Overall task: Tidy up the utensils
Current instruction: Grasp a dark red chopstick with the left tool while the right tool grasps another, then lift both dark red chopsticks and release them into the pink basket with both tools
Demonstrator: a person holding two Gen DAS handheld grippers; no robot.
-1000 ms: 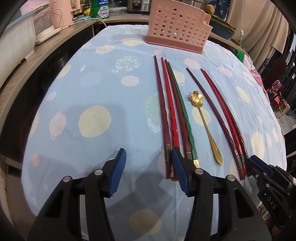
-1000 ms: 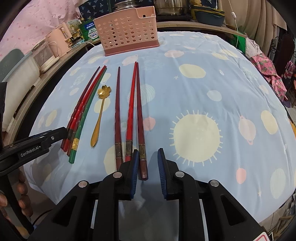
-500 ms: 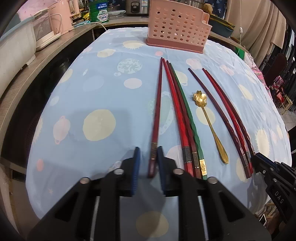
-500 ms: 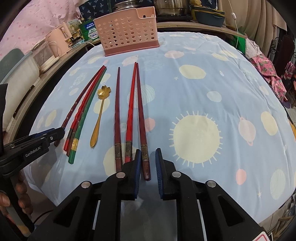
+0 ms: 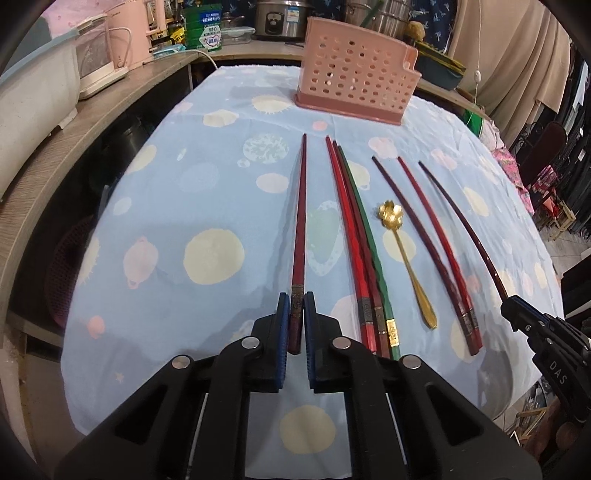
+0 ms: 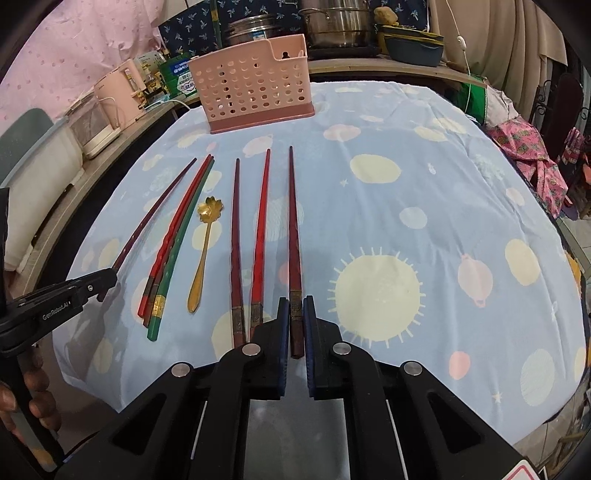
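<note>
Now both grippers are holding one chopstick each. The left gripper [image 5: 295,325] is squeezed tight on the thick end of a dark red chopstick [image 5: 300,214], and its thin tip points toward the pink basket [image 5: 356,81]. The right gripper [image 6: 295,325] is squeezed tight on the thick end of a brown-red chopstick [image 6: 293,229] in the same way. Both of these sticks sit a little apart from the rest. Between them, more things lie on the blue tablecloth [image 6: 424,177] with its yellow suns and round spots. Next to the left stick is a bunch of three chopsticks [image 5: 364,251] lying right against each other, one red, one dark and one green. Beside the bunch is a gold spoon [image 5: 404,254] with a flower-shaped bowl, and it lies alone with its bowl toward the basket. Then come two more red chopsticks [image 6: 247,236] side by side, close to the right stick. The pink basket with round holes stands upright at the far end of the table, well apart from all the sticks. On the shelf behind it stand some metal pots [image 6: 334,22] and a pink kettle [image 6: 118,92].
</note>
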